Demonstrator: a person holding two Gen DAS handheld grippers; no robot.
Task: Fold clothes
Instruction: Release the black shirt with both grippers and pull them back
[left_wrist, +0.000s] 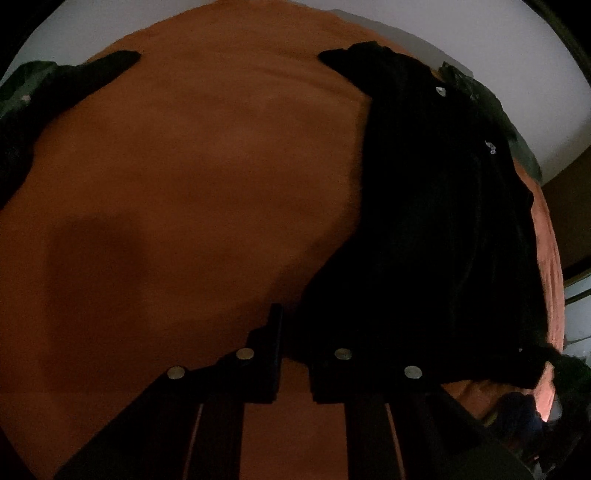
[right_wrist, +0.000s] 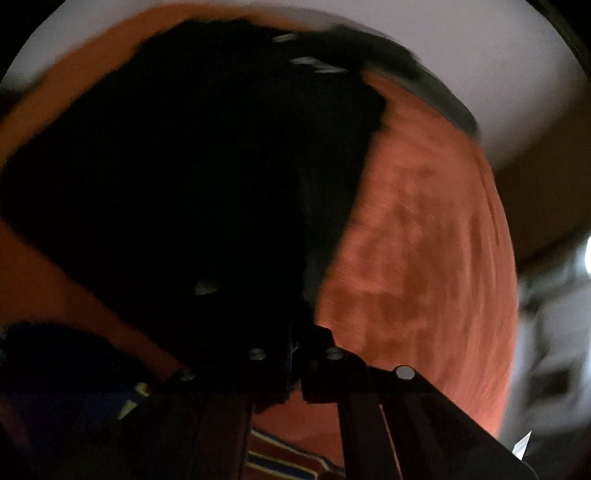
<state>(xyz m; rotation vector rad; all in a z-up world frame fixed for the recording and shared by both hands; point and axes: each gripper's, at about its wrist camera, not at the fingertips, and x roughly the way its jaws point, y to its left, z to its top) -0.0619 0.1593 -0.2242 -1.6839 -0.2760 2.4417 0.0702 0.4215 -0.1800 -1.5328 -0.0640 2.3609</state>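
A black garment (left_wrist: 424, 221) lies on the orange blanket (left_wrist: 184, 166), filling the right side of the left wrist view; small white buttons or tags show near its top. Its lower corner runs down into my left gripper (left_wrist: 295, 339), whose jaws stand narrow and pinch that edge; the right finger is partly hidden under the cloth. In the right wrist view the same black garment (right_wrist: 184, 166) covers the left and centre. It tapers to a corner at my right gripper (right_wrist: 295, 343), which is shut on it. This view is blurred.
A dark green garment (left_wrist: 29, 85) with a black sleeve (left_wrist: 110, 62) lies at the blanket's far left edge, and more dark green cloth (left_wrist: 480, 96) lies behind the black garment. A striped cloth (right_wrist: 288, 454) shows under the right gripper. A pale wall (right_wrist: 480, 55) stands behind.
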